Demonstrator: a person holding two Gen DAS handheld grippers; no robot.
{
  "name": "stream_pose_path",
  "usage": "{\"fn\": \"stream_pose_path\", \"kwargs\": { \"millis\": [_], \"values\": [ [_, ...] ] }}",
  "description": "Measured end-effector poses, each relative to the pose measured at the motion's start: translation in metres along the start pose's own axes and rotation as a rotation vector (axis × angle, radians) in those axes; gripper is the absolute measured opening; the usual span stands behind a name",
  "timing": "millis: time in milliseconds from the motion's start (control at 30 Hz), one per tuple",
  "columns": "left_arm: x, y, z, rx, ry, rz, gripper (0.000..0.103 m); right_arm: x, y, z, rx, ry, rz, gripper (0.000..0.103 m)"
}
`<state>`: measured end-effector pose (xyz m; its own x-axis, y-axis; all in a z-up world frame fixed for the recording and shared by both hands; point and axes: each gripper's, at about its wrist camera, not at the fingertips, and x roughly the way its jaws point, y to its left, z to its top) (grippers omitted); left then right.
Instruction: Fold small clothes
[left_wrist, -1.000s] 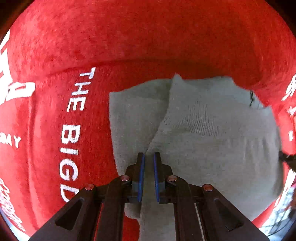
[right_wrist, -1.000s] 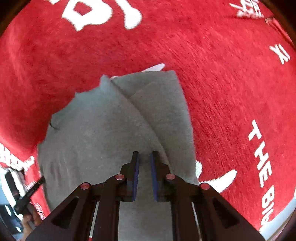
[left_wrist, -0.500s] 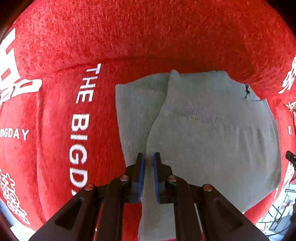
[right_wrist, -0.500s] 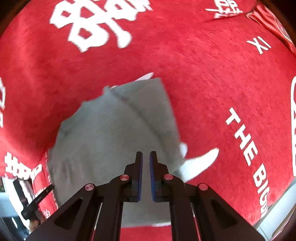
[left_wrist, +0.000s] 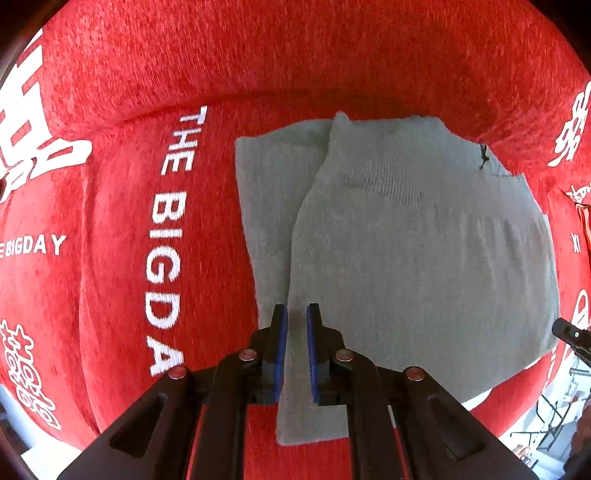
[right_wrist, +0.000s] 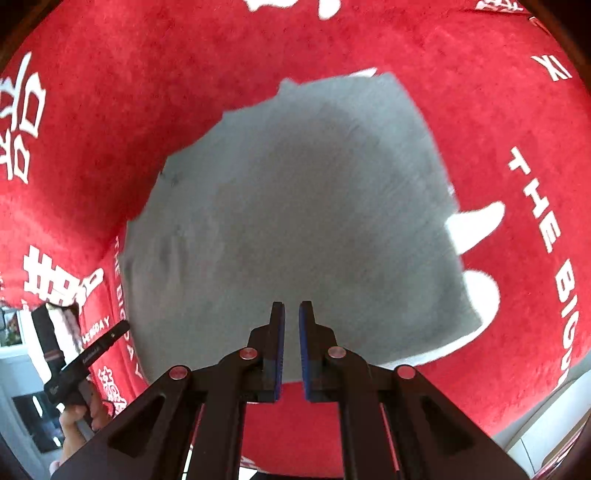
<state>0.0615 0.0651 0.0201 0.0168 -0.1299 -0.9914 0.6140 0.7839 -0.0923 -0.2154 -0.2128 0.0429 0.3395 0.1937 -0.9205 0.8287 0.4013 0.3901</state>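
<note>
A small grey knit garment (left_wrist: 406, 258) lies flat and folded on a red cloth, one layer lapped over another along a slanted edge. It also shows in the right wrist view (right_wrist: 295, 221), blurred. My left gripper (left_wrist: 296, 314) hovers above the garment's near left edge, jaws nearly together with a narrow gap and nothing between them. My right gripper (right_wrist: 291, 312) hangs above the garment's near edge, jaws likewise nearly together and empty. The other gripper shows at the left edge of the right wrist view (right_wrist: 88, 354).
The red cloth (left_wrist: 166, 92) with white lettering covers the whole surface and rises in a fold behind the garment. Its near edge drops off at the lower corners of both views, with pale floor and furniture beyond (right_wrist: 22, 398).
Both grippers have lifted and drawn back from the garment. The right gripper has swung so the garment fills its view. The garment lies still.
</note>
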Motion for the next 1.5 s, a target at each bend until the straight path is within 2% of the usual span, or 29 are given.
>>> {"fn": "stream_pose_path", "kwargs": {
  "millis": [67,133,167,467,500,533,567,600,633,700,733,800,1000,1067,1100,1267,1400,1500],
  "values": [
    [0.003,-0.004,-0.001,0.008,0.007,0.007,0.012,0.006,0.005,-0.004,-0.006,0.013,0.0,0.017],
    [0.003,-0.004,-0.006,0.014,0.005,0.023,0.012,0.009,0.009,-0.009,-0.009,0.022,0.0,0.04],
    [0.003,-0.004,-0.008,0.013,0.004,0.027,0.012,0.01,0.012,-0.011,-0.013,0.027,0.003,0.045],
    [0.009,0.003,-0.02,-0.02,0.045,0.002,0.012,0.037,0.049,-0.034,-0.072,0.123,0.088,0.049],
    [0.009,0.004,-0.021,-0.021,0.044,0.006,0.017,0.042,0.055,-0.038,-0.077,0.139,0.101,0.049],
    [0.008,0.004,-0.023,-0.023,0.035,0.019,0.028,0.046,0.06,-0.041,-0.082,0.152,0.111,0.05],
    [0.007,0.005,-0.024,-0.026,0.021,0.043,0.067,0.051,0.066,-0.045,-0.088,0.165,0.121,0.05],
    [0.005,0.006,-0.025,-0.031,0.008,0.061,0.097,0.055,0.071,-0.048,-0.094,0.177,0.132,0.05],
    [0.001,0.008,-0.027,-0.038,-0.017,0.077,0.1,0.059,0.077,-0.051,-0.099,0.188,0.143,0.05],
    [-0.003,0.012,-0.03,-0.034,-0.044,0.09,0.1,0.066,0.086,-0.056,-0.102,0.201,0.164,0.051],
    [-0.004,0.016,-0.031,-0.042,-0.043,0.093,0.1,0.069,0.091,-0.058,-0.101,0.207,0.176,0.056],
    [-0.005,0.024,-0.033,-0.068,-0.045,0.091,0.1,0.073,0.099,-0.059,-0.102,0.21,0.189,0.059],
    [0.0,0.055,-0.029,-0.17,-0.033,0.125,0.1,0.076,0.142,-0.043,-0.193,0.152,0.197,0.059],
    [0.006,0.066,-0.025,-0.185,-0.016,0.121,0.1,0.079,0.161,-0.033,-0.234,0.125,0.197,0.036],
    [0.007,0.07,-0.025,-0.189,-0.014,0.122,0.1,0.084,0.173,-0.026,-0.262,0.117,0.191,0.013],
    [0.006,0.084,-0.028,-0.187,-0.033,0.11,0.1,0.119,0.221,0.007,-0.335,0.089,0.146,0.01],
    [0.012,0.094,-0.028,-0.178,-0.016,0.168,0.1,0.143,0.24,0.021,-0.347,0.064,0.111,0.01],
    [0.017,0.101,-0.03,-0.181,-0.018,0.165,0.1,0.156,0.247,0.025,-0.359,0.052,0.093,0.01]
  ]
}}
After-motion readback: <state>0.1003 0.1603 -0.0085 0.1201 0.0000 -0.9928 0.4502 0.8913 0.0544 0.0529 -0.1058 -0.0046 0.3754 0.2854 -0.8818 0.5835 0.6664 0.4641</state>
